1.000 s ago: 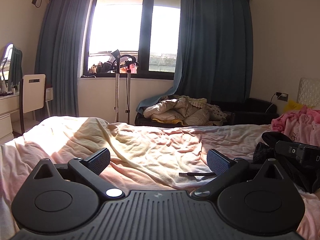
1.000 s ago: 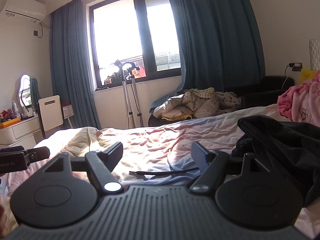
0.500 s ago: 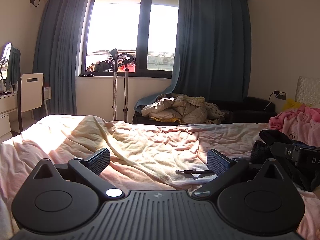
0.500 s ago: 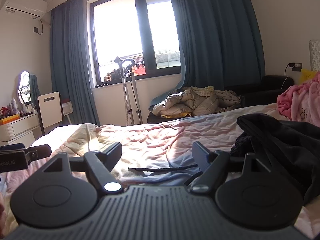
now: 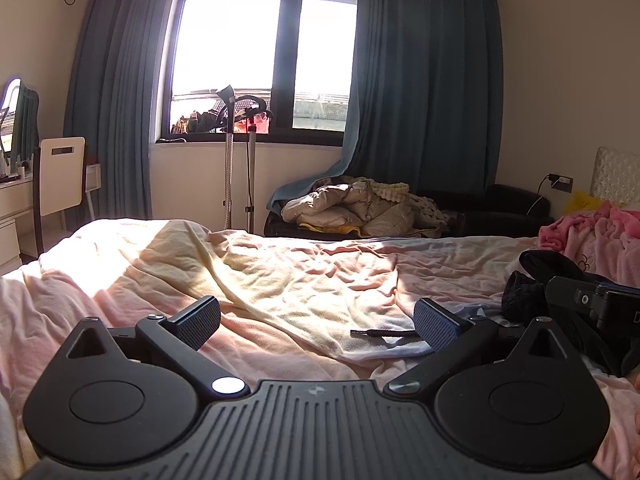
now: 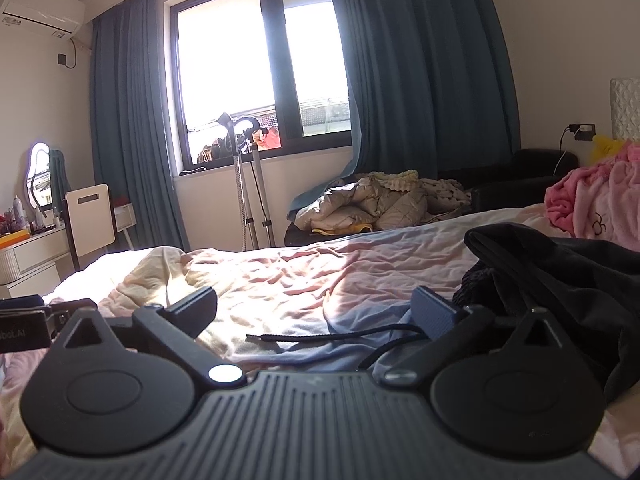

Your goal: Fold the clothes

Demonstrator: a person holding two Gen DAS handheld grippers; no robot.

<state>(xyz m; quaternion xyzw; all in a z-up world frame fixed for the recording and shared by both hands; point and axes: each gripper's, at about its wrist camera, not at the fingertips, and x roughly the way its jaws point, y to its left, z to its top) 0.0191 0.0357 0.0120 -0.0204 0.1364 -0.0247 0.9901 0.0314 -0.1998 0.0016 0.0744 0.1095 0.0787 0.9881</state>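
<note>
Black garment (image 6: pixel 568 276) cropped, drawstring (image 6: pixel 320 336) partly hidden

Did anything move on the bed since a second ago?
Only a little. The right claw is opening its jaws wider, with just the black drawstring lying between them, not gripped. The left claw stayed open and held nothing. The black garment and the bedsheet lay as before.

Left gripper (image 5: pixel 318 316) jaws wide; right gripper (image 6: pixel 316 308) jaws opening, nothing gripped
</note>
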